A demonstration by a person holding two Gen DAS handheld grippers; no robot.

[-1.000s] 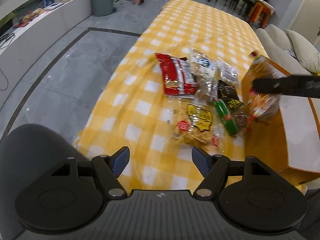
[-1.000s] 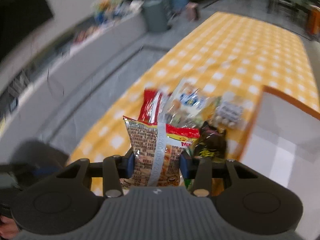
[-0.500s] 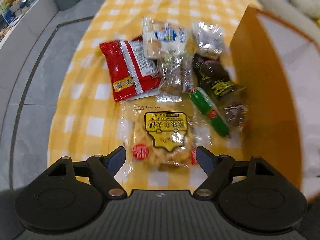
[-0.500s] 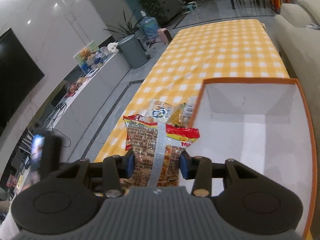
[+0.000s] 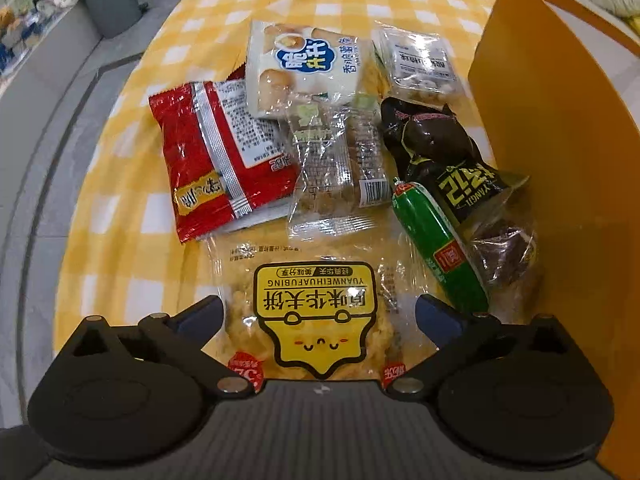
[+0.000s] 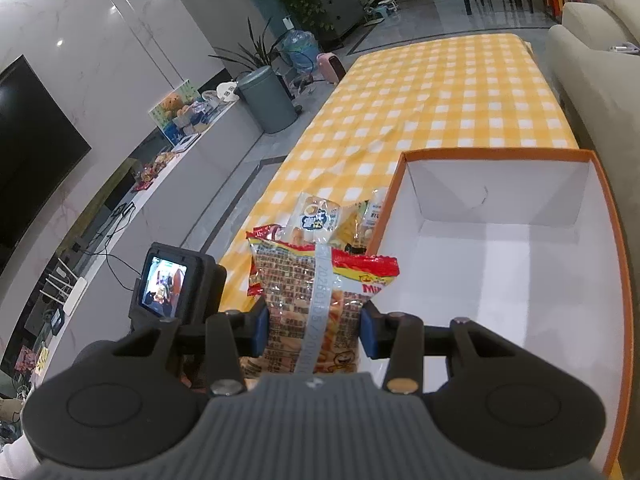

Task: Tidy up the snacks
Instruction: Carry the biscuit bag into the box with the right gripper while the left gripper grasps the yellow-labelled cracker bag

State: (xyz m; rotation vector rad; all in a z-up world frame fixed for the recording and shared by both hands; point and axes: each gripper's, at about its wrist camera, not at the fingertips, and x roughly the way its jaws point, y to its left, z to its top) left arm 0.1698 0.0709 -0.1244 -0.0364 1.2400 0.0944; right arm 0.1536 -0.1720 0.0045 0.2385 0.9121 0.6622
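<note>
Since one second ago the left gripper [image 5: 318, 316] has come down close over the snack pile, so the yellow waffle packet [image 5: 316, 316] that lay far at 12 o'clock now sits between its two fingers [image 5: 200, 318]. Its jaws are opening, nearly as wide as they go, and the blue pads stand at 9 and 3 o'clock of the packet without pressing on it. The packet lies flat on the yellow checked tablecloth [image 5: 120, 216].

From this packet, the red bag [image 5: 216, 160] is at 11 o'clock, the clear wrapped biscuit [image 5: 336, 168] at 12 o'clock, and the white bun packet [image 5: 304, 68] further at 12 o'clock. The green sausage [image 5: 436, 248] and the dark packet [image 5: 440, 148] lie at 2 o'clock, just beside the orange box [image 5: 552, 152].

The right gripper [image 6: 312, 328] has swung from the pile toward the box; before, the pile filled its view, now the white inside of the box [image 6: 520, 280] is at 2 o'clock. Its fingers stay half closed, clamped on both sides of the standing snack bag with red top edge [image 6: 316, 304]. This bag is held up in the air, beside the left wall of the box.
</note>
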